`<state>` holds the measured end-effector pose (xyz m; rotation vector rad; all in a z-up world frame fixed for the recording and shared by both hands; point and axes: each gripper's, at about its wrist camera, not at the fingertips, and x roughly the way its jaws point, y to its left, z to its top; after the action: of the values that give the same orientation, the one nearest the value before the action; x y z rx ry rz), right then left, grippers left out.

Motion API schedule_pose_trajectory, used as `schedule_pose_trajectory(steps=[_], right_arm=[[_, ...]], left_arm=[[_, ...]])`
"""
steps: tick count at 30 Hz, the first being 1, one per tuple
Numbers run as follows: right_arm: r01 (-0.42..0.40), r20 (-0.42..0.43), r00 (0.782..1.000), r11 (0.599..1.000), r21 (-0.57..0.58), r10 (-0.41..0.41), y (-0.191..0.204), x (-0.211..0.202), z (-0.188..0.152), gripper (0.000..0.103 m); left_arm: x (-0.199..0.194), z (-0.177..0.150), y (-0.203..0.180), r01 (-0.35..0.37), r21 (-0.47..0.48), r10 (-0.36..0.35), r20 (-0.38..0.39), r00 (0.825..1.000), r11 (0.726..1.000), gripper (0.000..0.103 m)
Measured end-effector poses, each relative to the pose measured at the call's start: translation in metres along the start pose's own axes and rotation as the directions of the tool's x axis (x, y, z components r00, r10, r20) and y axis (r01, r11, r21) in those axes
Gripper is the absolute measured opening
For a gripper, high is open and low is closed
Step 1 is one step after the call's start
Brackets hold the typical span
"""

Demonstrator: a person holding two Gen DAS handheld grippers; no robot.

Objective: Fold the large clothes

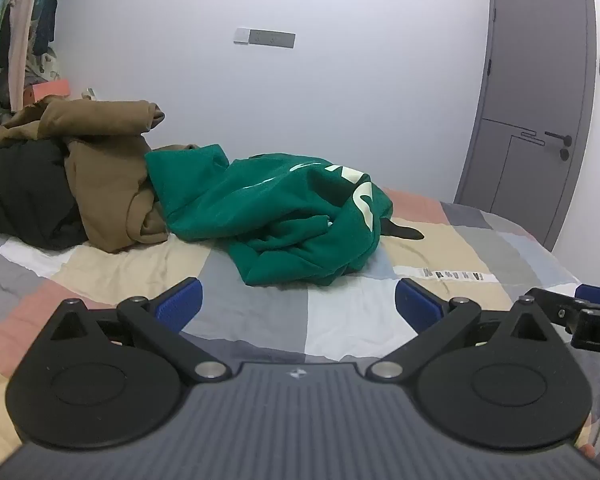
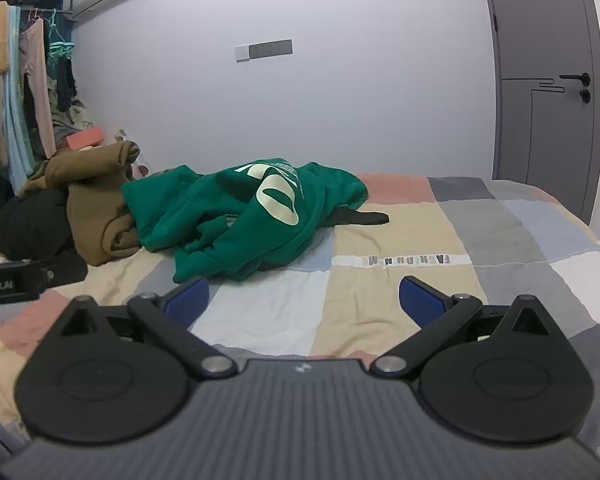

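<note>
Both tongs wide open, nothing between the pads: left tongs and right tongs hover side by side over the near part of the bed, tilted slightly down.

Green top lies crumpled mid-bed, well ahead of both tongs, pale lettering up. It touches a brown garment to its left, which rests against a black heap. A dark strip pokes out from under the green top on the right.

Step in hand, as we judge it: reach for the green top. We suggest:
- take two separate edge points, shoulders or hem, not the bunched middle;
- pinch one layer only;
- lift clear of the brown garment before spreading it flat on the near patchwork.

Risk: dragging the neighbours along.
</note>
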<state>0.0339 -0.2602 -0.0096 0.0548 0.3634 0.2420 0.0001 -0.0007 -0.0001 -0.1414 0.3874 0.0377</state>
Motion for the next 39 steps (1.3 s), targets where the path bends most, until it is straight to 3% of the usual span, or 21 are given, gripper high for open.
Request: schedule_pose_trajectory(steps=[39], right_arm=[[0.004, -0.025, 1.000, 1.000, -0.012, -0.005, 0.0037, 0.0007, -0.0026, 0.103]], left_arm=[[0.0029, -0.0039, -0.0032, 0.000, 0.014, 0.000, 0.005, 1.000, 1.000, 0.103]])
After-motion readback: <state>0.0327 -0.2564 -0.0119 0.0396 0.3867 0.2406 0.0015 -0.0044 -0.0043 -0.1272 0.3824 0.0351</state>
